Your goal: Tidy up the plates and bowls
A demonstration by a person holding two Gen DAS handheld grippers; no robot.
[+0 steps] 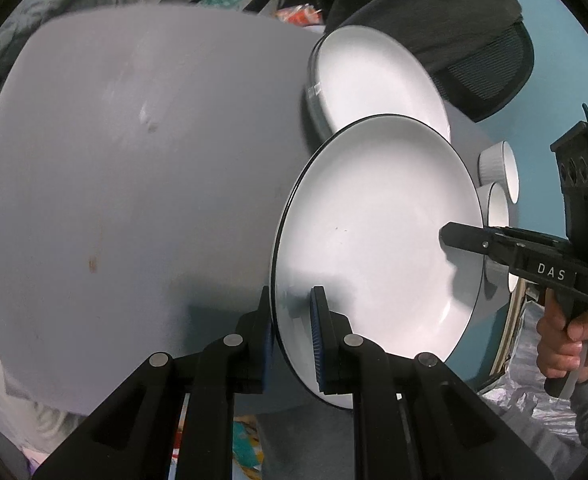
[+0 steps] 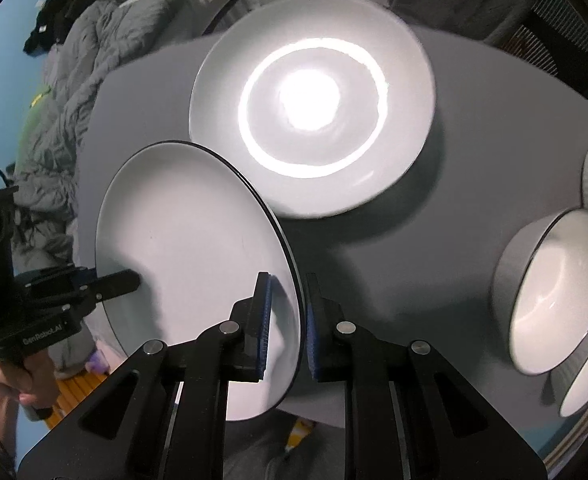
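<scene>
Two grippers on one plate here, so the whole thing comes down to where that plate sits relative to the stack it's presumably headed for.

Left gripper (image 1: 291,332) is clamped on the near rim of the black-rimmed plate (image 1: 378,240), one pad on each face. Right gripper (image 2: 285,320) straddles the opposite rim of the same plate (image 2: 189,264); its pads look a touch apart from the rim in its own view, so I'd call it closed around the edge but can't swear it's squeezing hard. From the left camera you can see the right gripper's finger reaching over the far-right rim.

Plate is up off the grey table (image 1: 133,160), tilted rather than flat, carried between the two hands.

The relation that matters: the other white plate (image 2: 314,108) sits flat on the table, farther away and a bit right of the held one, with their rims overlapping in both views. So my guess is the move is forward and slightly right, levelling out before setting down. The right hand's side looks nearer to that target, so it would lead.

Bowls (image 2: 554,292) are clustered at the right edge of the table, near the right gripper's side, well clear of the plate's path unless it swings wide.
</scene>
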